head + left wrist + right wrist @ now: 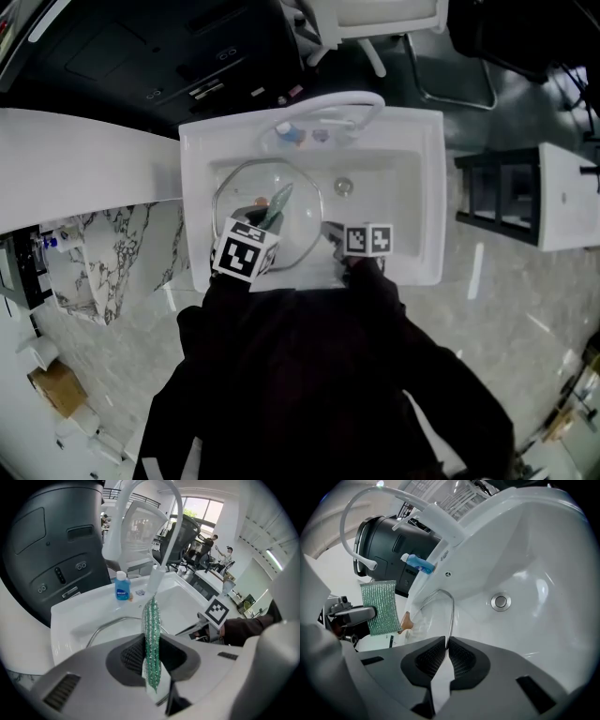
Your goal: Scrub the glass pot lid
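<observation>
- Head view: the glass pot lid (239,192) sits in the left half of the white sink (422,187) basin, with the drain (343,187) to its right.
- The left gripper (267,223) holds a green scrubbing pad (279,202) over the lid's middle; contact cannot be told.
- The right gripper (330,232) meets the lid's right rim near the sink's front edge.
- A white faucet (330,105) and a blue bottle (291,137) stand at the sink's rear edge.
- Left gripper view: the jaws are closed on the pad, which stands edge-on between them. The bottle's label print is too small to read.
- Right gripper view: the jaws are clamped on the lid's metal rim. The pad shows at left.
</observation>
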Demonstrator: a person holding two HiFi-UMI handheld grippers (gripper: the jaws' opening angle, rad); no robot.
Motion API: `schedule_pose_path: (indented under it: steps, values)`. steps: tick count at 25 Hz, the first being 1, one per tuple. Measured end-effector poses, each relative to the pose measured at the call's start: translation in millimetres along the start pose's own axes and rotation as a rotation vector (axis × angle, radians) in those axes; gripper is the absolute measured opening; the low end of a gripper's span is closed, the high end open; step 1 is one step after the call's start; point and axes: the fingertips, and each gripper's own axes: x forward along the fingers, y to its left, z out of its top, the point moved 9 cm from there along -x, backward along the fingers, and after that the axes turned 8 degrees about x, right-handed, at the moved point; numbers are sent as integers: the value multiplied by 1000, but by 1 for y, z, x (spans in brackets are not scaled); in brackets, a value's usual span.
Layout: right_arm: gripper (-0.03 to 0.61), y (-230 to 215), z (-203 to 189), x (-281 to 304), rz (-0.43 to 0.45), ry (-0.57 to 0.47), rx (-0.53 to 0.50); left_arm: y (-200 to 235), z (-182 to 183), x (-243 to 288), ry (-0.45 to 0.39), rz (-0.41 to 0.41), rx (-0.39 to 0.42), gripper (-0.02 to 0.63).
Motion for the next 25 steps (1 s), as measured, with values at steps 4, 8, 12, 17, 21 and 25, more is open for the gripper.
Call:
schedule_pose_path:
  steps: [4, 8, 12, 17, 21, 25]
  values:
    - [25, 0, 0, 0, 0, 9, -2, 21, 14, -9, -39, 54, -21, 65]
    - [25, 1, 0, -1, -16, 13, -20, 43, 23, -9, -18, 118, -5, 64]
    - [25, 2, 0, -1, -15, 24, -26, 64, 22, 4, 56, 158, 20, 64]
    - [25, 2, 1, -1, -11, 35, -29, 84, 25, 29, 103, 187, 40, 64]
    - [25, 2, 1, 0, -13, 37, -29, 89, 23, 50, 158, 167, 27, 64]
    - [25, 1, 2, 0, -14, 41, -34, 96, 26, 61, 187, 176, 35, 64]
